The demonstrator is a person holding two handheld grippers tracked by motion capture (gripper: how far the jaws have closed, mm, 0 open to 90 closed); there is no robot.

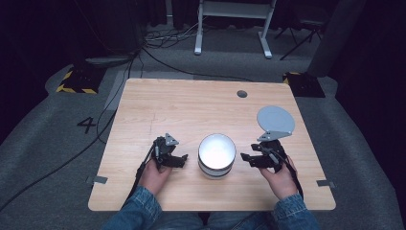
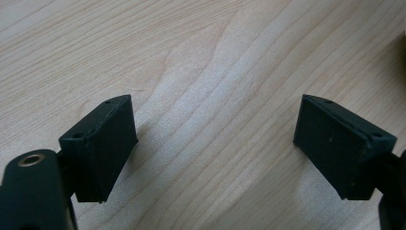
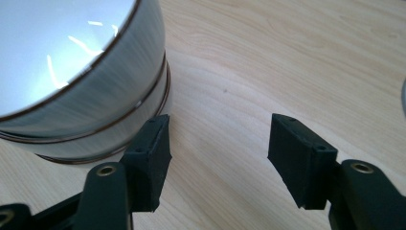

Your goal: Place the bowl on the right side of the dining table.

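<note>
Between the two grippers, at the wooden table's [image 1: 158, 103] near middle, stands an upright lidless metal tin [image 1: 217, 155]. Left gripper [image 1: 181, 160] and right gripper [image 1: 247, 158] flank it, both wide open and empty. Beyond the right gripper lies the grey lid [image 1: 276, 119], nearer that hand.

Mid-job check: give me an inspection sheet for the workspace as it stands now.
Surface: wooden table, bare grain, round hole near far edge.
Job's things: open metal tin at centre front; grey round lid lying flat to its right.
Clutter: nothing seen.
Grippers: left gripper open over bare wood; right gripper open, nothing between its jaws, tin close beside one.
Cables: one trails from each gripper; more run over the floor.
Surroundings: grey carpet, white desk frame behind, dark backdrop.
</note>
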